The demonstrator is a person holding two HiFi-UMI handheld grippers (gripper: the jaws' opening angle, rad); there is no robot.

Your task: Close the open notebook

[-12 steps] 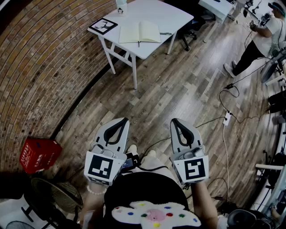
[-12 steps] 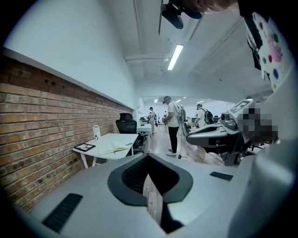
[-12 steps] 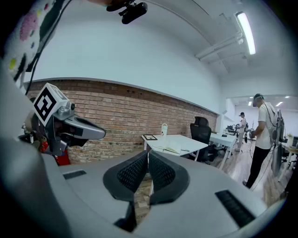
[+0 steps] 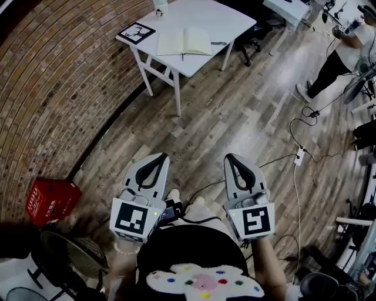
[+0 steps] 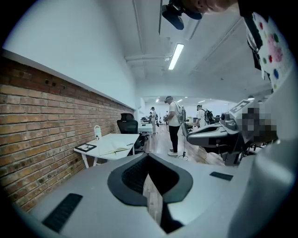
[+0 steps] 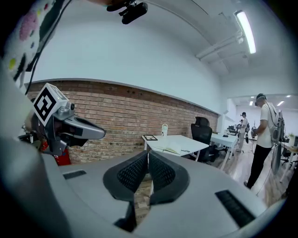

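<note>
A: What is changing since half a second back?
B: Hardly anything. The bystander (image 4: 343,53) at the right is drifting a touch toward the edge. Both grippers are sitting where they were.
A: And the jaws?
B: The left gripper (image 4: 161,159) and right gripper (image 4: 230,159) are each pressing their pads together on nothing, hanging low in front of the person.
A: Where is the notebook lying?
B: The open notebook (image 4: 184,42) is lying flat on the white table (image 4: 235,20), well apart from both grippers, across plank floor.
A: So the step?
B: Walking up, I'd judge. Standing square to the table's near side is looking best, so a jaw tip is catching one cover's outer edge and folding it over the spine.
A: Anything in the way?
B: A pen (image 4: 218,43) is lying just beside the right page. A black-framed slab (image 4: 135,33) and a white bottle (image 4: 159,8) are sitting to the left. A power strip (image 4: 298,154) is lying right of the path.
</note>
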